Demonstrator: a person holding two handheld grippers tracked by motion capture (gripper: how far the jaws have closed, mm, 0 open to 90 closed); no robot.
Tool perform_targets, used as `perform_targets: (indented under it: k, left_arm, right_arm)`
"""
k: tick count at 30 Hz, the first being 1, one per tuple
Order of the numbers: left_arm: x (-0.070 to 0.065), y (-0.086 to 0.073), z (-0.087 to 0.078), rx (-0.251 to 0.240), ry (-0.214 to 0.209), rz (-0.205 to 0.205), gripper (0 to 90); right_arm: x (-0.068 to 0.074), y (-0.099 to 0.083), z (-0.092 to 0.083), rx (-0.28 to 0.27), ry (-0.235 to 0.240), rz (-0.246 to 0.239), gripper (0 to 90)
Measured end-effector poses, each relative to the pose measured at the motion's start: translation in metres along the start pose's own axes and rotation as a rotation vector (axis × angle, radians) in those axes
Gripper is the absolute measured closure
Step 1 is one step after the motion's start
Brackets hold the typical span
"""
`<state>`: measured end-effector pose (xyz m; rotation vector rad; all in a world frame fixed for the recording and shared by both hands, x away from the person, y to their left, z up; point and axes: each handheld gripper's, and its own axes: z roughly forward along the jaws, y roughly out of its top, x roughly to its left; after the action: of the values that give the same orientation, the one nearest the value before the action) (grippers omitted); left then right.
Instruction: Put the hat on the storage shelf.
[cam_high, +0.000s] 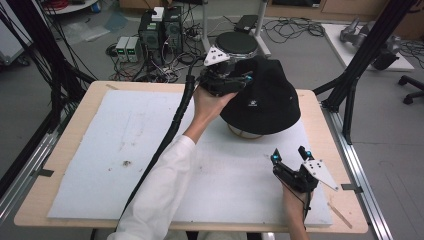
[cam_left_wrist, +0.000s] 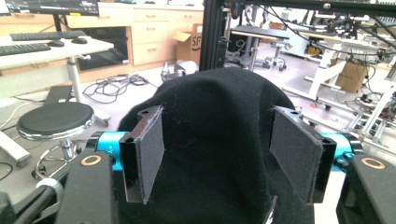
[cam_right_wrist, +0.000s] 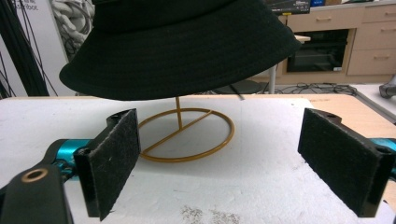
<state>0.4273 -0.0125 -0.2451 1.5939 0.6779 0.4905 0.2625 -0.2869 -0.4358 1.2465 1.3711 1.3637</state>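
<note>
Tongs standing open around a hat already sitting on its stand

Left gripper, upper middle of the high view, is holding its jaws apart at the crown of the black bucket hat, pads flanking the fabric without pinching it. Right gripper, lower right, is resting on the white mat with jaws wide and nothing between them. Hat is hanging on the gold wire stand at centre right, so placing looks done; drawing the left hand clear seems all that is remaining.
</note>
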Motion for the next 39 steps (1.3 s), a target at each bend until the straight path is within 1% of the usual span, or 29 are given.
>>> perform_targets:
  k: [3,7,11,12,14,16,18,20,25,33,35,39]
  left_arm:
    - [0.002,0.002,-0.008,-0.014,0.020,0.019,34.5]
    - [0.006,0.001,-0.019,-0.014,0.057,0.057,30.9]
    - [0.012,-0.005,-0.032,-0.022,0.086,0.070,29.1]
    - [0.013,-0.007,-0.035,-0.028,0.095,0.073,28.4]
    - [0.016,-0.011,-0.043,-0.041,0.109,0.077,28.1]
    - [0.019,-0.015,-0.051,-0.054,0.110,0.071,27.9]
    - [0.021,-0.019,-0.060,-0.080,0.112,0.065,28.0]
    - [0.022,-0.023,-0.069,-0.099,0.119,0.063,28.0]
    - [0.026,-0.035,-0.089,-0.127,0.142,0.060,27.8]
    - [0.034,-0.053,-0.116,-0.160,0.204,0.054,26.8]
    - [0.036,-0.057,-0.121,-0.166,0.208,0.047,26.8]
    - [0.039,-0.063,-0.131,-0.168,0.224,0.054,26.7]
  right_arm:
    - [0.000,0.000,0.000,0.001,0.001,-0.001,12.3]
    - [0.000,0.000,0.000,0.002,0.002,0.006,12.3]
    - [0.000,0.000,0.000,0.000,0.001,0.003,12.3]
    - [-0.001,0.000,0.000,-0.001,0.001,-0.002,12.3]
    - [0.000,-0.001,0.001,0.003,0.003,0.006,12.3]
    - [0.000,-0.001,0.001,0.003,0.001,0.005,12.3]
    - [0.001,-0.001,0.001,0.005,-0.001,0.010,12.3]
    - [0.001,-0.001,0.002,0.002,0.001,0.004,12.3]
    - [0.002,-0.001,0.003,0.002,0.006,-0.002,12.3]
    - [0.003,-0.001,0.004,0.002,0.008,0.007,12.3]
    - [0.004,-0.001,0.005,0.006,0.008,0.006,12.3]
    - [0.005,-0.001,0.005,0.008,0.010,0.005,12.3]
